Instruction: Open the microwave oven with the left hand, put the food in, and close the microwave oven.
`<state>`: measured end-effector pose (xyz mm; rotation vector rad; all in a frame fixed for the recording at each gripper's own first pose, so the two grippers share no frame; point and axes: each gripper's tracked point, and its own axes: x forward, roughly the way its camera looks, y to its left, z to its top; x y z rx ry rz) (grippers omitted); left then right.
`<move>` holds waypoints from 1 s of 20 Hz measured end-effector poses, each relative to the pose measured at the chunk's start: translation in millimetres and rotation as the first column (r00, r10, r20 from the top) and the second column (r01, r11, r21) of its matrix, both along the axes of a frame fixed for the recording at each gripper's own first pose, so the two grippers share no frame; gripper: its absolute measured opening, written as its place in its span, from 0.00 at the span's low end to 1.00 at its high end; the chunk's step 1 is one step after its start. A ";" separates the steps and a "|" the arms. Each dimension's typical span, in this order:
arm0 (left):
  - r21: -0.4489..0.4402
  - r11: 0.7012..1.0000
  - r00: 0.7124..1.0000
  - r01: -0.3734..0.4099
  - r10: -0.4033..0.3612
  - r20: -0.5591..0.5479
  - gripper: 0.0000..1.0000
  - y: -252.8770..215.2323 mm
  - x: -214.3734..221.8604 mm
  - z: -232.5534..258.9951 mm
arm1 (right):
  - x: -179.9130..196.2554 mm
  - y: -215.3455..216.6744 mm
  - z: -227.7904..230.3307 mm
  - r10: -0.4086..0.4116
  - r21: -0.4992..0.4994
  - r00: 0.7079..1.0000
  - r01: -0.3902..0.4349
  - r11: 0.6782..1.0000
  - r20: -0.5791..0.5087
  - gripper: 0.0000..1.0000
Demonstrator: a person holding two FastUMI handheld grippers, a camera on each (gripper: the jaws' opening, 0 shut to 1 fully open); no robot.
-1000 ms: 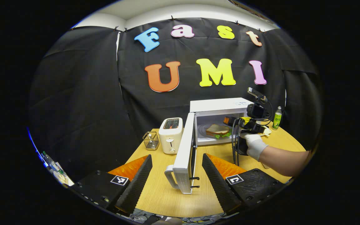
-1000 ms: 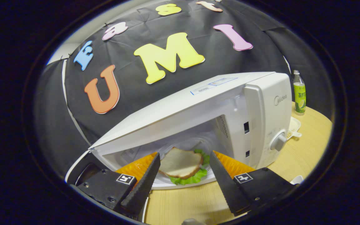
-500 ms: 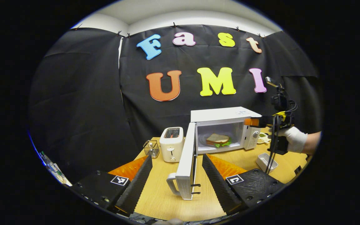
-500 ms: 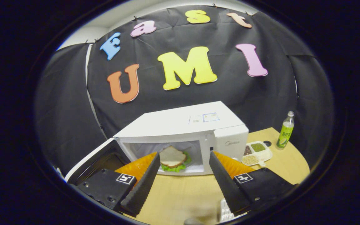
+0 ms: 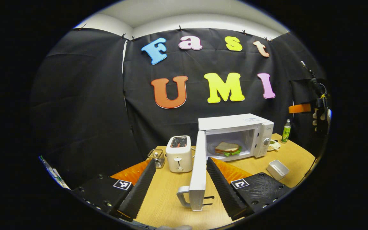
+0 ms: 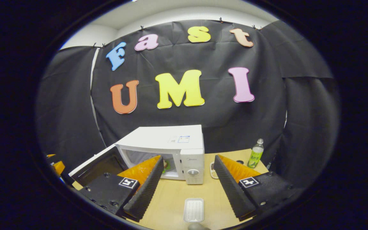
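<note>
Two grippers of yours hang over the table (image 5: 168, 195), both with fingers spread wide and holding nothing. The microwave (image 5: 235, 123) stands at the far side, its door (image 5: 199, 169) swung fully open toward your left gripper (image 5: 179, 180). The sandwich (image 5: 227, 148) lies inside it. Your right gripper (image 6: 187, 182) is above a white tray (image 6: 193, 210).

Both views face microwave (image 5: 235, 135) (image 6: 171, 150) from table's near side.
</note>
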<state>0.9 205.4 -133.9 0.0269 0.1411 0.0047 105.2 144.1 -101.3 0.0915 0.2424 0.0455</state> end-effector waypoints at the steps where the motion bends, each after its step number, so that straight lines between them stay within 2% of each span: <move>1: -0.004 1.000 1.000 -0.009 0.009 0.000 0.96 4.4 2.2 -2.3 | -8.2 -7.1 2.2 -0.006 -0.008 1.000 0.006 1.000 -0.003 0.91; 2: -0.009 1.000 1.000 -0.019 0.019 -0.001 0.90 7.8 4.0 -3.4 | -15.1 -17.3 4.2 -0.019 -0.024 1.000 0.019 1.000 -0.006 1.00; 3: -0.014 1.000 1.000 -0.025 0.025 -0.004 0.96 9.7 5.2 -6.4 | -23.3 -25.3 5.3 -0.026 -0.037 1.000 0.026 0.999 -0.006 1.00; 4: -0.016 0.999 1.000 -0.029 0.029 -0.002 0.95 12.4 6.2 -8.0 | -30.2 -32.1 5.5 -0.037 -0.047 0.999 0.037 0.998 -0.010 0.91; 5: -0.016 0.999 0.999 -0.034 0.034 -0.001 0.94 14.9 9.5 -9.9 | -36.7 -41.2 5.7 -0.051 -0.054 0.999 0.050 0.997 -0.013 0.91; 6: -0.016 0.999 0.999 -0.036 0.035 -0.008 0.92 17.0 9.1 -13.6 | -42.4 -49.4 5.8 -0.067 -0.054 0.998 0.067 0.996 -0.016 0.92; 8: -0.016 0.999 0.998 -0.050 0.049 -0.039 0.82 24.2 12.8 -28.5 | -53.4 -62.8 2.3 -0.099 -0.047 0.995 0.097 0.994 -0.025 0.92; 9: -0.025 0.999 0.998 -0.036 0.034 -0.058 0.59 22.0 15.6 -35.1 | -58.9 -65.8 -0.5 -0.107 -0.042 0.994 0.106 0.994 -0.035 0.92; 10: -0.029 0.999 0.997 -0.028 0.026 -0.070 0.57 21.0 14.9 -41.3 | -63.8 -69.7 -3.1 -0.116 -0.041 0.992 0.114 0.993 -0.044 0.92; 11: -0.025 0.999 0.996 -0.040 0.038 -0.079 0.61 26.1 18.1 -48.3 | -68.0 -73.9 -4.7 -0.125 -0.041 0.991 0.123 0.992 -0.050 1.00; 12: -0.018 0.998 0.994 -0.058 0.056 -0.089 0.34 32.2 20.4 -56.1 | -72.6 -76.8 -4.8 -0.132 -0.041 0.990 0.130 0.991 -0.053 0.92; 13: -0.011 0.998 0.994 -0.067 0.066 -0.092 0.18 37.1 23.0 -62.3 | -76.2 -79.1 -5.9 -0.138 -0.040 0.989 0.136 0.990 -0.059 0.92; 14: -0.008 0.997 0.992 -0.080 0.079 -0.099 0.18 40.0 23.5 -69.4 | -80.2 -82.5 -6.0 -0.148 -0.040 0.987 0.146 0.988 -0.061 1.00; 15: -0.010 0.996 0.990 -0.088 0.087 -0.107 0.03 44.5 24.6 -77.0 | -83.8 -85.4 -7.1 -0.157 -0.040 0.985 0.155 0.987 -0.065 1.00; 16: -0.019 0.996 0.990 -0.082 0.079 -0.119 0.00 43.7 25.7 -84.8 | -88.7 -88.5 -8.4 -0.166 -0.041 0.983 0.163 0.986 -0.073 0.92; 18: -0.033 0.996 0.988 -0.084 0.079 -0.132 0.00 45.3 25.7 -96.5 | -96.8 -90.9 -12.1 -0.174 -0.037 0.981 0.171 0.985 -0.088 0.92; 19: -0.032 0.996 0.987 -0.089 0.084 -0.136 0.00 46.5 28.1 -101.1 | -99.4 -92.8 -15.0 -0.177 -0.041 0.979 0.174 0.984 -0.096 1.00; 20: -0.034 0.997 0.987 -0.074 0.068 -0.145 0.00 42.4 30.3 -107.0 | -103.0 -95.5 -17.1 -0.182 -0.044 0.978 0.178 0.983 -0.100 1.00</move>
